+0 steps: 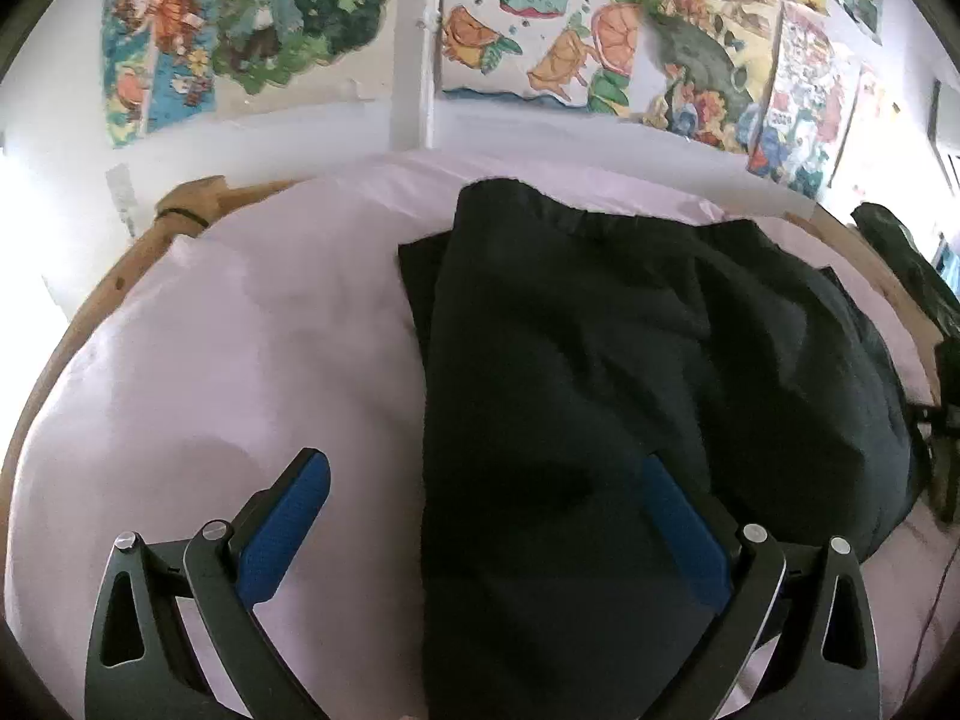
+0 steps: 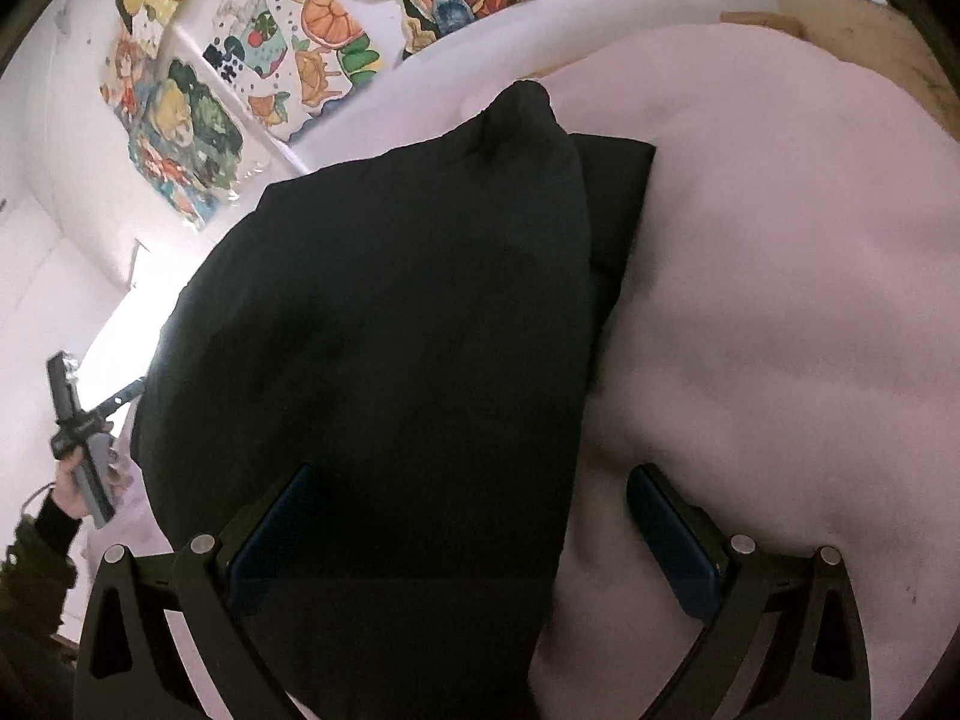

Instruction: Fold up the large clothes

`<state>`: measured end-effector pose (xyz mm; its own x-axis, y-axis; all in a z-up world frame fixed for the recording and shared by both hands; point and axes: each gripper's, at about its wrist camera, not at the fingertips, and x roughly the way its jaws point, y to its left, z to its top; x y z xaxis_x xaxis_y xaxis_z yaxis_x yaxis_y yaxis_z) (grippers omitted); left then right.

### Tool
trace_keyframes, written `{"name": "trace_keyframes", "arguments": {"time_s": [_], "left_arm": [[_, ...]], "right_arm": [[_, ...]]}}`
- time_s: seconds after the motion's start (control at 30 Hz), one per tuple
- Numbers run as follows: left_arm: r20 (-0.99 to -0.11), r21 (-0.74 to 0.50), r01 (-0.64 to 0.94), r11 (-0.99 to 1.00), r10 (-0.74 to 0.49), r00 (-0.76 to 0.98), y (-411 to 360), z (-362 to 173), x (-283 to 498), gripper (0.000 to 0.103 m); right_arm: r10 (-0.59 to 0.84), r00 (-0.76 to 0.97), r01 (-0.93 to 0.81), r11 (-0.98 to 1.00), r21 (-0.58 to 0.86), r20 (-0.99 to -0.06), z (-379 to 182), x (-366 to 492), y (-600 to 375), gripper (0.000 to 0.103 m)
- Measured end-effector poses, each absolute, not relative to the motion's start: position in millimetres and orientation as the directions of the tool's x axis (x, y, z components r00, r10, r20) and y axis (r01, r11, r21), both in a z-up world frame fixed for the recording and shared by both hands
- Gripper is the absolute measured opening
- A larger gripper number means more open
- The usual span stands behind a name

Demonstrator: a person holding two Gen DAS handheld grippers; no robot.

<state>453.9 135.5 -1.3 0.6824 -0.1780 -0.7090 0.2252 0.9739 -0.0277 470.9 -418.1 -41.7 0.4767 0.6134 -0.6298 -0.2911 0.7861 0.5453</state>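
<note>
A large black garment [image 1: 600, 372] lies partly folded on a bed with a pale pink sheet [image 1: 240, 348]. In the left wrist view my left gripper [image 1: 480, 510] is open just above the garment's near left edge, its left finger over the sheet and its right finger over the cloth. In the right wrist view the same garment [image 2: 390, 330] fills the middle. My right gripper [image 2: 474, 516] is open above the garment's near right edge, one finger over cloth, the other over the sheet [image 2: 780, 300]. Neither gripper holds anything.
A wooden bed frame [image 1: 108, 300] runs along the bed's edges. Colourful drawings [image 1: 540, 30] cover the white wall behind. Dark things [image 1: 900, 264] sit at the bed's right side. The left hand with its gripper handle [image 2: 78, 444] shows at the left of the right wrist view.
</note>
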Motion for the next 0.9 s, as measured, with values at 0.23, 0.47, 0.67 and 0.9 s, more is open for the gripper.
{"name": "trace_keyframes", "arguments": {"time_s": [0.23,0.47,0.67,0.9], "left_arm": [[-0.727,-0.182,0.206,0.962,-0.272,0.63,160,-15,464,0.102],[-0.731,-0.207,0.311,0.927,-0.358,0.58,167,-13,471,0.102],[-0.785,-0.221,0.41,0.885,-0.411,0.463,151,-24,492,0.102],[-0.818,-0.283,0.451,0.846,-0.459,0.347,151,-38,524,0.102]], "right_arm": [[0.684,0.405,-0.383,0.73,0.567,-0.607,-48,489,-417,0.103],[0.699,0.352,-0.406,0.713,0.571,-0.623,-56,494,-418,0.103],[0.7,0.315,-0.391,0.711,0.584,-0.641,-64,503,-411,0.103],[0.726,0.283,-0.408,0.682,0.607,-0.627,-70,505,-416,0.103]]}}
